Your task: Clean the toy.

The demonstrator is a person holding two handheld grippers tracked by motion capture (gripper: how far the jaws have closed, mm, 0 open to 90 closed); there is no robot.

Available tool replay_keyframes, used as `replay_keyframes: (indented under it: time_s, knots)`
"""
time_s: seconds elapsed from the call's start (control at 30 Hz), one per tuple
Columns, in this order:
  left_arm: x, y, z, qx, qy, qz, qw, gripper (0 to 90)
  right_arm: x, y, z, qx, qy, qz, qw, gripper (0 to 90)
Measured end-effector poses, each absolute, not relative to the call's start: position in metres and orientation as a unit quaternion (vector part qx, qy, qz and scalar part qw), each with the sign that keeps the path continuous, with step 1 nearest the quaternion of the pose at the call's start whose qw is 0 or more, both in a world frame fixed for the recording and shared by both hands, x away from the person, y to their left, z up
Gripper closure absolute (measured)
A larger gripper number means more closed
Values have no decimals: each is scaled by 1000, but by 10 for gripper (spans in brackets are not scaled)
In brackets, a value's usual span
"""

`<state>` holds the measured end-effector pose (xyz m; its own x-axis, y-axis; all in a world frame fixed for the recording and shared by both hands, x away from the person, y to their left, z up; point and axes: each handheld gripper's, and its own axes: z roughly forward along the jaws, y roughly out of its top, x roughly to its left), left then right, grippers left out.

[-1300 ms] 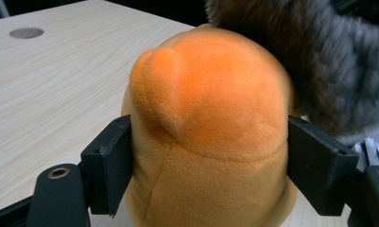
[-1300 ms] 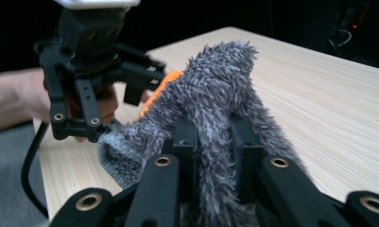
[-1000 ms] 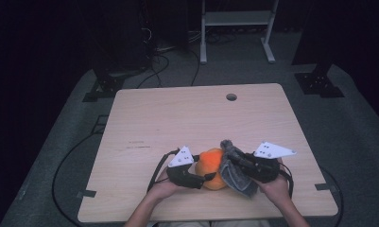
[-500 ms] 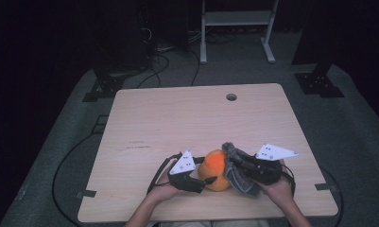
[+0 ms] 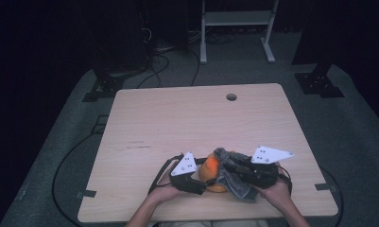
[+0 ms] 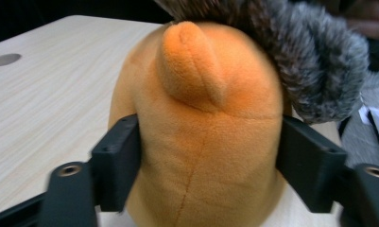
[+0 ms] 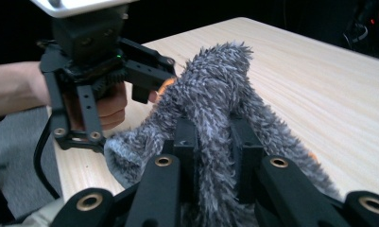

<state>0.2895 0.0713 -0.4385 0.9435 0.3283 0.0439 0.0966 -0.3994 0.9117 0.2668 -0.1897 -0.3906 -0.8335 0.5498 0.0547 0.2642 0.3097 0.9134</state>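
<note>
Here the orange plush toy [image 6: 201,142] is clamped by the left gripper [image 5: 196,182] at the near tabletop [image 5: 187,118] edge, while the grey furry cover [image 7: 211,94] is pinched by the right gripper [image 7: 214,142]; pulling it further over the toy seems next.

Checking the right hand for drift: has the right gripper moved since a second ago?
No, barely: in the high view the right gripper, shut on the grey fuzzy cloth, sits at the same spot relative to the table's near edge.

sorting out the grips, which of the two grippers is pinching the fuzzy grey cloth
The right gripper: its jaws pinch a fold of the grey cloth. The left gripper instead clamps the orange plush toy.
</note>
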Motion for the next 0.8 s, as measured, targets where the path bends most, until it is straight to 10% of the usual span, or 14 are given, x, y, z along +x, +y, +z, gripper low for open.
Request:
replay_keyframes:
  time_s: [0.27,0.43,0.8]
  knots:
    - [286,70,-439,835,104,111,529,324,282,-209,-397,288,793,518,139,744]
    - [291,65,-439,828,146,106,531,164,278,-212,-399,292,791,520,138,751]
    - [278,60,-437,841,90,128,518,343,268,-192,-382,234,805,527,139,745]
